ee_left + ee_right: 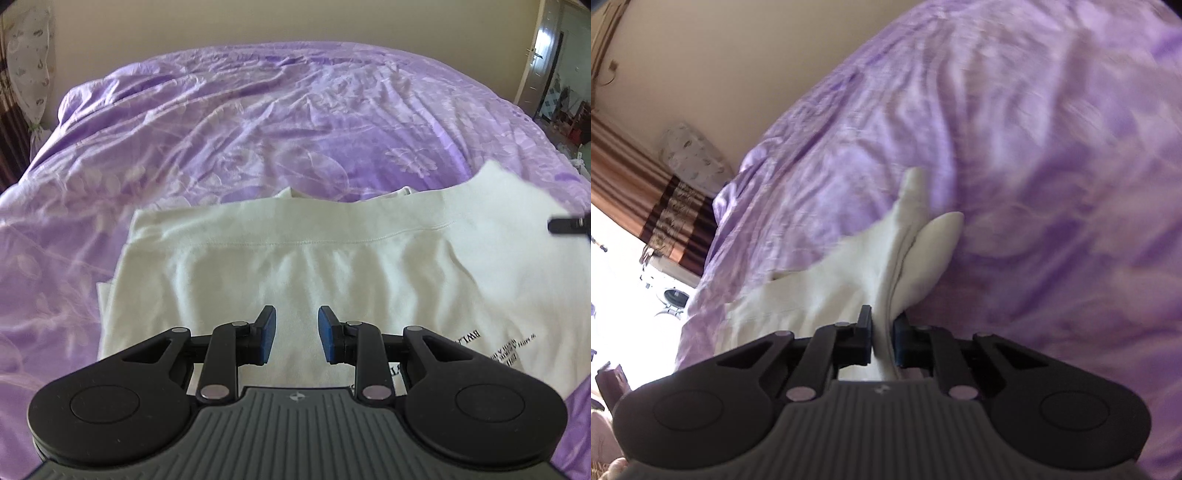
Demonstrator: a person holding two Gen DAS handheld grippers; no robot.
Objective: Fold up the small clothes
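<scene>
A white T-shirt (314, 266) with black lettering near its right side lies partly folded on the purple bed cover (258, 129). My left gripper (297, 314) hovers open just above the shirt's near part, with nothing between its blue pads. My right gripper (882, 321) is shut on a bunched edge of the white T-shirt (849, 273), and the cloth runs up and away from its fingers, lifted off the bed cover (1034, 184). A black tip of the right gripper (569, 224) shows at the right edge of the left wrist view, at the shirt's raised corner.
The wrinkled purple cover spreads across the whole bed, up to a beige wall behind. A door (546, 55) stands at the far right. A striped brown curtain (646, 192) and a patterned white fabric (694, 158) are beyond the bed's far left corner.
</scene>
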